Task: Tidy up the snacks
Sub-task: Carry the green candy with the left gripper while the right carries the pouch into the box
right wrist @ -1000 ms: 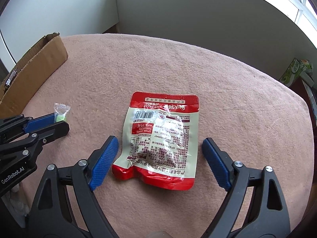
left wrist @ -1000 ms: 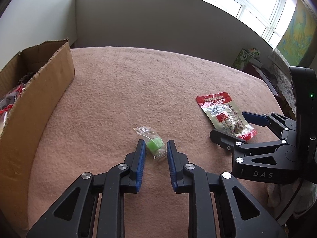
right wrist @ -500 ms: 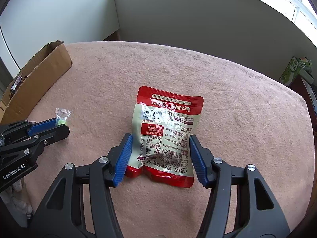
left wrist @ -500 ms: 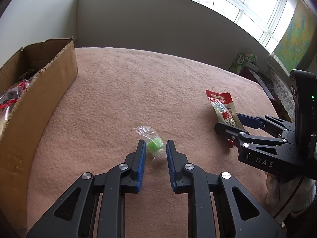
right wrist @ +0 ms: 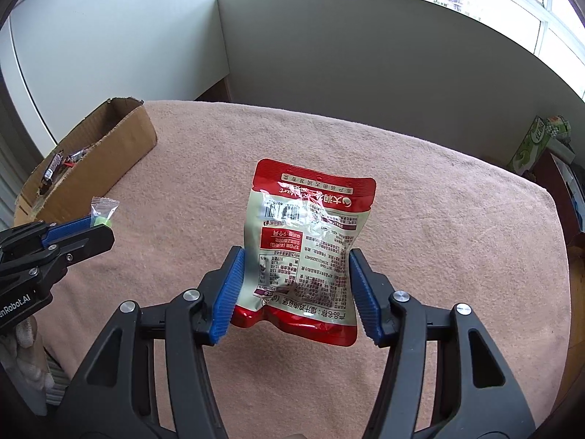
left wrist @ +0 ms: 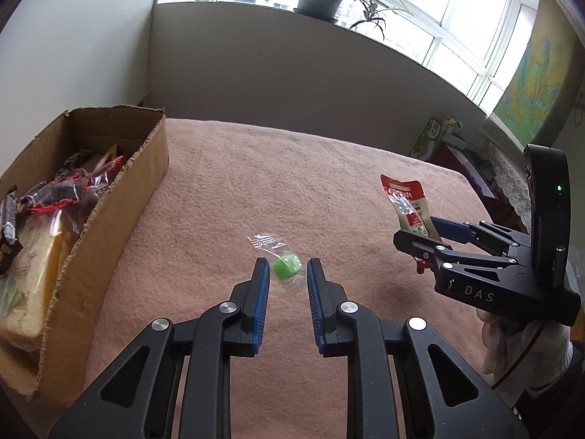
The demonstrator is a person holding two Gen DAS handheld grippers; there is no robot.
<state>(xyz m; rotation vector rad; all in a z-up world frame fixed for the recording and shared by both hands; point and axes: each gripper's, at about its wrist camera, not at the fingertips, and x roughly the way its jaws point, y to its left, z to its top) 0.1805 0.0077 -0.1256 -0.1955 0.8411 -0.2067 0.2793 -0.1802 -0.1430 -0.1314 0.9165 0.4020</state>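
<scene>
A small green candy in a clear wrapper (left wrist: 286, 267) is pinched between the blue pads of my left gripper (left wrist: 287, 261), which is shut on it and holds it above the pink cloth. In the right wrist view the candy wrapper (right wrist: 104, 205) pokes up out of the left gripper (right wrist: 100, 227). My right gripper (right wrist: 297, 254) is shut on a red and white snack pouch (right wrist: 310, 226), gripping its two side edges, with the pouch lifted and tilted off the table. From the left wrist view the pouch (left wrist: 402, 197) stands edge-on in the right gripper (left wrist: 416, 228).
An open cardboard box (left wrist: 139, 190) with several wrapped snacks (left wrist: 58, 197) sits at the left edge of the pink-covered table (left wrist: 274, 175). A green carton (right wrist: 541, 142) stands beyond the far right edge. A gloved hand (left wrist: 526, 344) holds the right gripper.
The right jaws closed onto the pouch and raised it off the cloth. The left gripper rose with the candy, bringing the box interior into view.
</scene>
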